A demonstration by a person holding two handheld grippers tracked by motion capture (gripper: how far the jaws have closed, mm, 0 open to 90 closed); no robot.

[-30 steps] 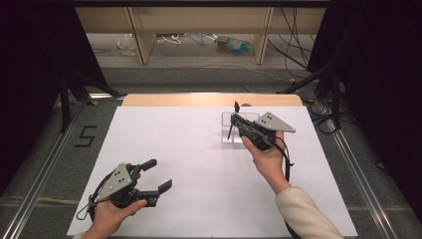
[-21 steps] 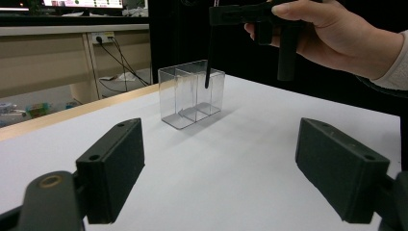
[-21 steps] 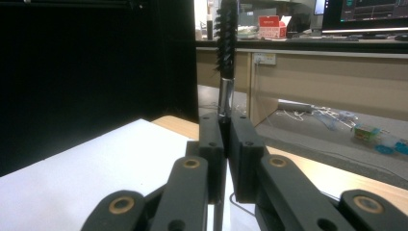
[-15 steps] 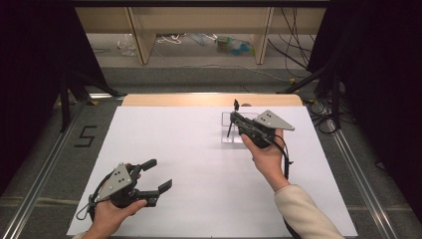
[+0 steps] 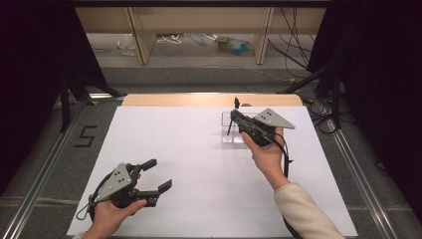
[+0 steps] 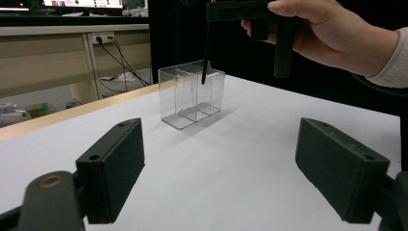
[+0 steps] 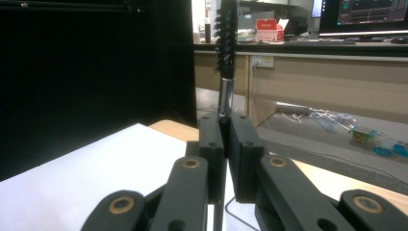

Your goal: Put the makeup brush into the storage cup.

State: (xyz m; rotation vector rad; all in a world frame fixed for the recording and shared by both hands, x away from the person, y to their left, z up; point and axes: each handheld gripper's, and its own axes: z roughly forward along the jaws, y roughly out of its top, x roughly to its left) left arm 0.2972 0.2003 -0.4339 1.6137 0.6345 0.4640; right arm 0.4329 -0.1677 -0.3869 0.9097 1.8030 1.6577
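A slim black brush (image 7: 226,38) with a metal stem stands upright, and my right gripper (image 7: 224,125) is shut on that stem. In the high view the right gripper (image 5: 234,115) hovers over a clear divided plastic box (image 5: 231,135) at the back right of the white table. From the left gripper view, the brush's thin black lower end (image 6: 205,57) hangs at the open top of the box (image 6: 192,94); which compartment it is in I cannot tell. My left gripper (image 5: 157,174) rests low at the front left, open, with nothing between its fingers (image 6: 113,173).
The white sheet (image 5: 199,169) covers the table, with a wooden edge (image 5: 209,99) at the back. Metal rails run along both sides, and a "5" mark (image 5: 85,135) lies on the floor to the left. Shelf legs and cables (image 5: 298,45) stand beyond the table.
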